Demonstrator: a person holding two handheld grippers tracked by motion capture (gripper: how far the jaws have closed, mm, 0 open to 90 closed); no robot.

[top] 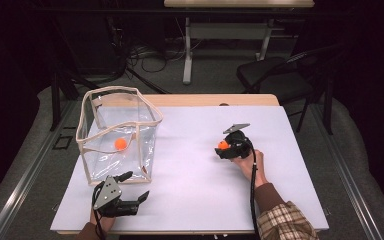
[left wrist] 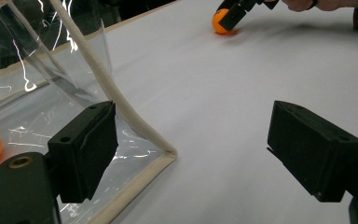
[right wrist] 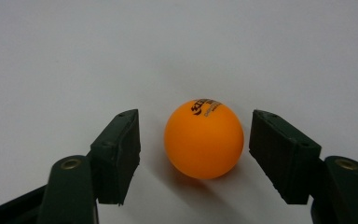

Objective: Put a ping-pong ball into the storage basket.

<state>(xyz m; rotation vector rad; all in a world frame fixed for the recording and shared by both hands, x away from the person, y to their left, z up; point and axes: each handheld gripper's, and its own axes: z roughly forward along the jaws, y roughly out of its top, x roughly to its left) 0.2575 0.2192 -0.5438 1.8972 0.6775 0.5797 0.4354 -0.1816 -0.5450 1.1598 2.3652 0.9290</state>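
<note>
While one orange ball (top: 121,144) sits in clear bag (top: 146,135), right tongs (right wrist: 195,154) straddle second ball (right wrist: 203,138), small gaps, not yet clamped; left tongs (left wrist: 205,154) apart near bag's corner.

Right gripper (top: 224,148): black body, grey three-cornered plate, black cable; blocky black jaws, brass-coloured rivets. Left gripper (top: 136,187): same. Right sleeve (top: 286,221): tan plaid, brown cuff.

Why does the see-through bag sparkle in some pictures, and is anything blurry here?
In the left gripper view the clear bag throws bright white glare streaks from overhead light; its near jaws look soft. In the right gripper view the orange ball is sharp and casts a soft shadow toward the camera. The high view is dark beyond the white table.
</note>
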